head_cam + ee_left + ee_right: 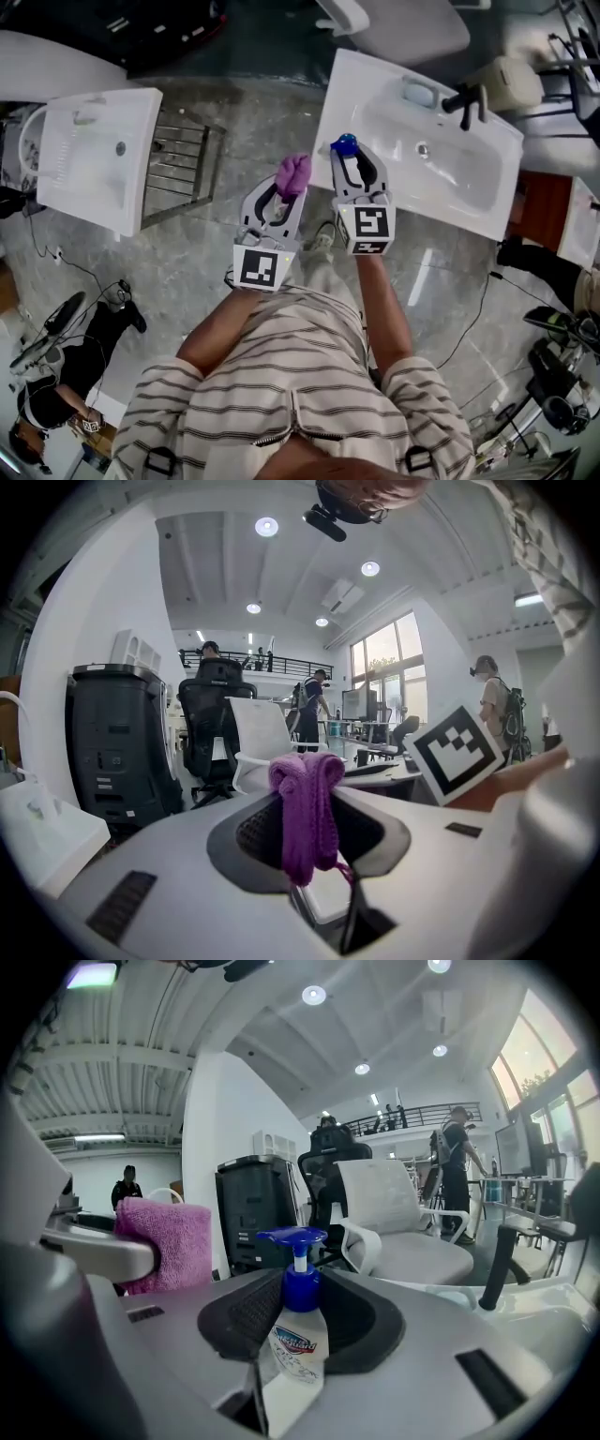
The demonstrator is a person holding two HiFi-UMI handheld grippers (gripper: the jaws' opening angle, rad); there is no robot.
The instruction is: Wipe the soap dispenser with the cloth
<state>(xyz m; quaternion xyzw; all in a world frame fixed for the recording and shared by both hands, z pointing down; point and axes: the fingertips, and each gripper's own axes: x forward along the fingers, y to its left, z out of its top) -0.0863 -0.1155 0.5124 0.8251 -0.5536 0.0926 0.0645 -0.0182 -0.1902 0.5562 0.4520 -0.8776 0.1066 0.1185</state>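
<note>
One purple cloth (307, 808) pinched in left claw (287, 190), soap dispenser (298, 1335) gripped in right claw (356, 165) — base hidden

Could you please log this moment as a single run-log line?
left tongs: shut on purple cloth | right tongs: shut on soap dispenser, upright | cloth and dispenser: apart, not touching

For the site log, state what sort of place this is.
Likely an open-plan office or lab rigged for testing, not a bathroom: white washbasins stand on a stone floor, with office chairs and desks with monitors behind.
</note>
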